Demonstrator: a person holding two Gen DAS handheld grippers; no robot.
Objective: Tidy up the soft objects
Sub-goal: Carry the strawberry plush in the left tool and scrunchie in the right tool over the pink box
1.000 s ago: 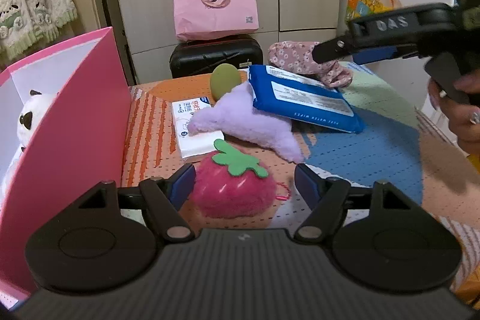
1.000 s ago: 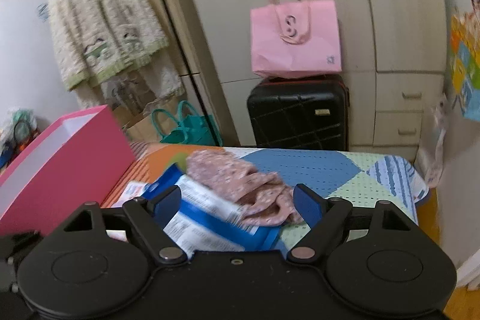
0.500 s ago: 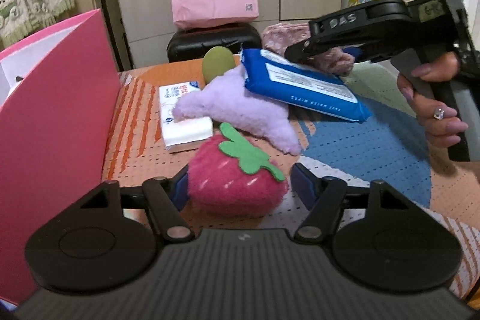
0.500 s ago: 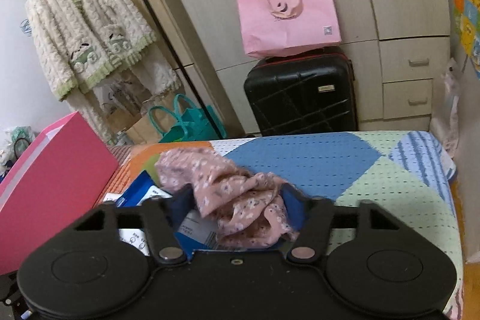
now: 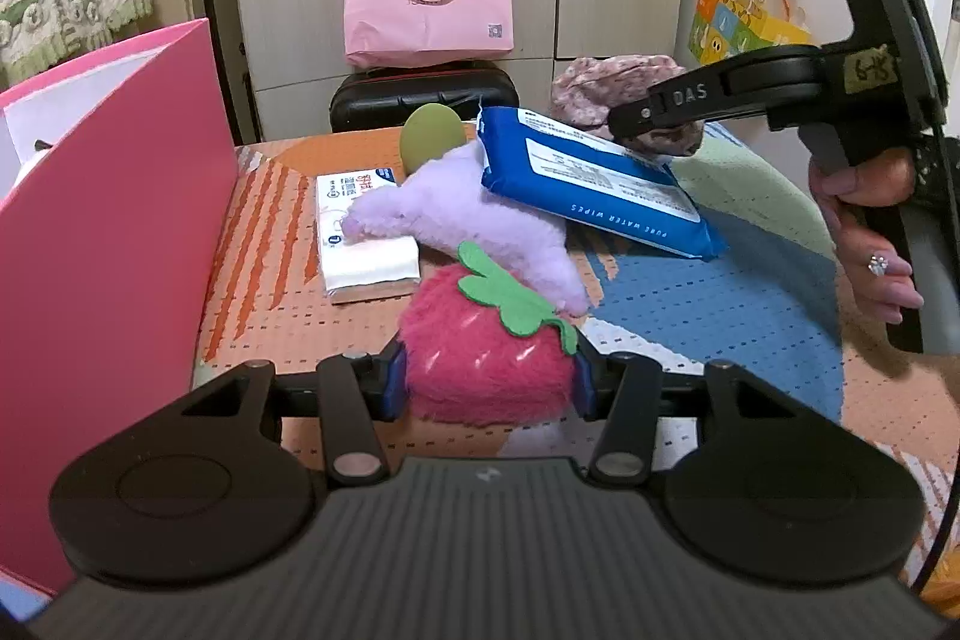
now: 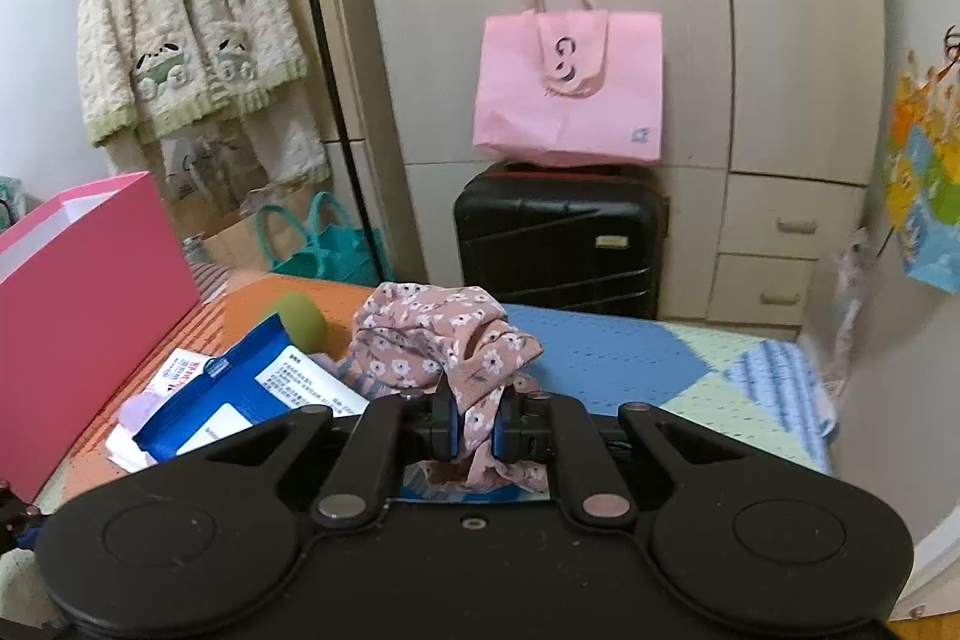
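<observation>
My left gripper (image 5: 485,381) is shut on a pink plush strawberry (image 5: 489,349) with a green leaf, low on the patterned table mat (image 5: 708,304). My right gripper (image 6: 471,427) is shut on a pink floral cloth (image 6: 444,334); it also shows in the left wrist view (image 5: 624,124), at the far right, with the cloth (image 5: 606,85) bunched at its tips. A lilac plush (image 5: 462,226), a green plush ball (image 5: 432,136), a blue wipes pack (image 5: 591,181) and a white tissue pack (image 5: 366,244) lie mid-table.
A tall pink box (image 5: 102,220) stands at the left edge, with something white inside. Behind the table stand a black suitcase (image 6: 561,235) with a pink tote bag (image 6: 570,88) on it, and wardrobe doors. A cardigan (image 6: 186,16) hangs at the left.
My left gripper moved forward and closed on the strawberry. My right gripper came down onto the floral cloth and closed on it.
</observation>
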